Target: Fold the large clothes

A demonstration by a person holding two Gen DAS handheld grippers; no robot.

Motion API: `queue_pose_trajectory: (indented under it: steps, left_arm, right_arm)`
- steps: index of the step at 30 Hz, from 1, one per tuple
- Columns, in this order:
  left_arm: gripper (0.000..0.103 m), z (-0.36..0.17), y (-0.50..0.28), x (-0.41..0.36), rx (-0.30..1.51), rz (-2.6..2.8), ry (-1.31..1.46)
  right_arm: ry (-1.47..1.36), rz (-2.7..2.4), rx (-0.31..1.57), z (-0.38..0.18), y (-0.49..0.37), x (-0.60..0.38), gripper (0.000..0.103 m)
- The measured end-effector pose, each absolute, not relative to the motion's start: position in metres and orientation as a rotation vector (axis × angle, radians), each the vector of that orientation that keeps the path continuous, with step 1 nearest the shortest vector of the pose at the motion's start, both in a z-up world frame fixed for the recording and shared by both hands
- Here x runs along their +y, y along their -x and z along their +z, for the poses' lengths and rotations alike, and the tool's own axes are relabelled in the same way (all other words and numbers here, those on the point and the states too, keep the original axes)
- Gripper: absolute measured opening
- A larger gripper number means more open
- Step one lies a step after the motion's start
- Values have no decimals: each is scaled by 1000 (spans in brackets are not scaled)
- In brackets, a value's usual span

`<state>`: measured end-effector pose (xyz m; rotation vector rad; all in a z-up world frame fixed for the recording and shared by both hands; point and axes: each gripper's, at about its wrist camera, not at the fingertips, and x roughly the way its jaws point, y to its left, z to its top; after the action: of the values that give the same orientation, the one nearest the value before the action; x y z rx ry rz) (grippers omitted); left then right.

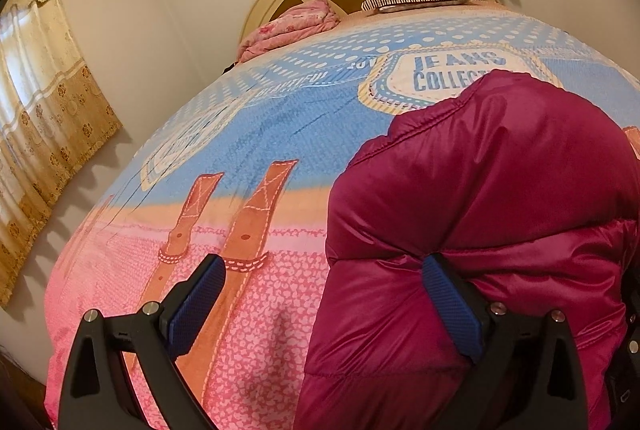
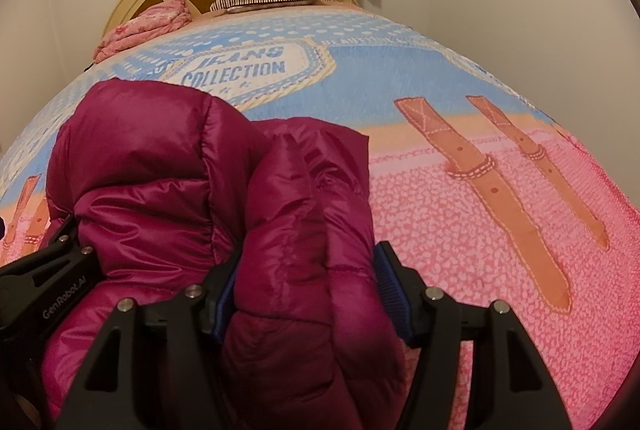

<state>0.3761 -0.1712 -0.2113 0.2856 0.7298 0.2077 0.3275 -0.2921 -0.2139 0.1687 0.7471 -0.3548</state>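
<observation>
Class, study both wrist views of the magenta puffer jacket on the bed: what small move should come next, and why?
Probably the left gripper should shift toward the jacket and close on its edge. Its jaws stand open, with only one finger against the magenta puffer jacket, while the right gripper already clamps a bunched fold. Both sides held would let the fold settle evenly on the bedspread.

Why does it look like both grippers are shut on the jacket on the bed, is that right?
Not quite. Only the right gripper is shut on the jacket. The left gripper is open, one of its fingers against the puffy fabric, the other over the bedspread. The left wrist view shows it.
</observation>
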Motion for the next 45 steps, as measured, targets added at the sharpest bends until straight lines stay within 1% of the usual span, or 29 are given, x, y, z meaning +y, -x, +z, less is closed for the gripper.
queue_pose_trajectory:
  steps: [28,32,35,37,40,43,45]
  left_arm:
    - [100,-215,-379,-176,753,208,-302]
    - [99,-197,-371,-169,755,154,-287]
    - [99,-175,-365,-158,708,137,-221]
    - [99,-160,-372,-152,694,142,-166]
    - [99,-149,-394,-151,703,160,-119]
    - [99,-161,-417,-162,755,183,-163]
    - [99,-173,-424,-164,778,197,-190]
  right_arm:
    - [-184,-344,780,-218,-334,-295,64]
    - [-183,-329,764,-209,-328,-296,67]
    - [-210,-324,689,-187,-312,-301,73]
    - [-249,-321,640,-168,-308,-307,73]
    - [-290,-303,633,-150,-324,-311,73]
    - [-283,-291,651,-151,-354,-309,72]
    - [-282,-286,702,-166,-374,-311,67]
